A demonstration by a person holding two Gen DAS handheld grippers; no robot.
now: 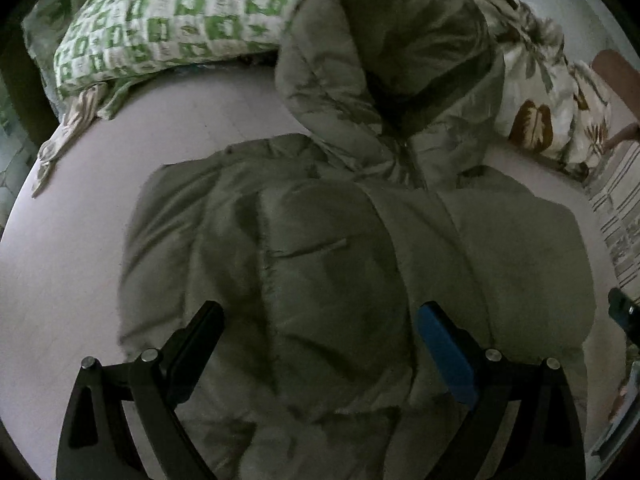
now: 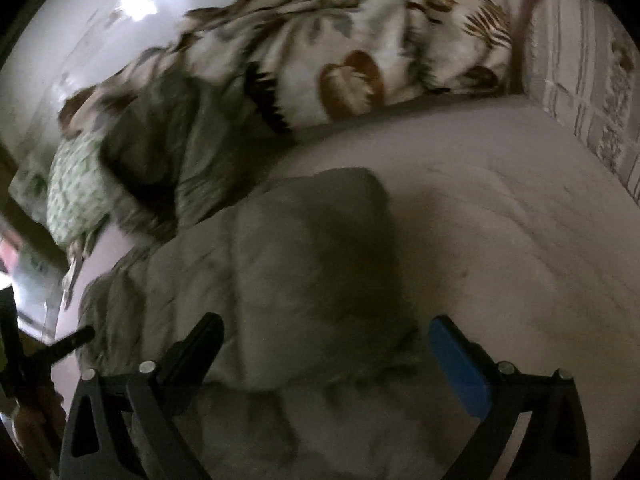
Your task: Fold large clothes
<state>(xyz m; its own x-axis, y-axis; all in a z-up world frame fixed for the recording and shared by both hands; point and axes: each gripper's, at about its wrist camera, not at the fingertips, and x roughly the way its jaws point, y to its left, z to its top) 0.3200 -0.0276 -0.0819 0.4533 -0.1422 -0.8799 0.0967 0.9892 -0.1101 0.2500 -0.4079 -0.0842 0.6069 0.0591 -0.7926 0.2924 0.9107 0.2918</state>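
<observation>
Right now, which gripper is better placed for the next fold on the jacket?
Probably left. The left gripper hangs open over the jacket body. The right gripper, also open, sits at its edge, partly over bare sheet.

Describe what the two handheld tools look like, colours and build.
Both match. The left tool and right tool each have a black finger and a finger with a blue pad, carried on black linkage arms with triangular cutouts and silver pivot bolts. No cables or sleeves are visible.

Green-checked pillow [image 1: 172, 20] at the bed's [image 1: 60, 280] head; leaf-print blanket [image 2: 360, 52] bunched along the wall [image 2: 80, 40]; striped mattress side [image 2: 580, 80].
</observation>
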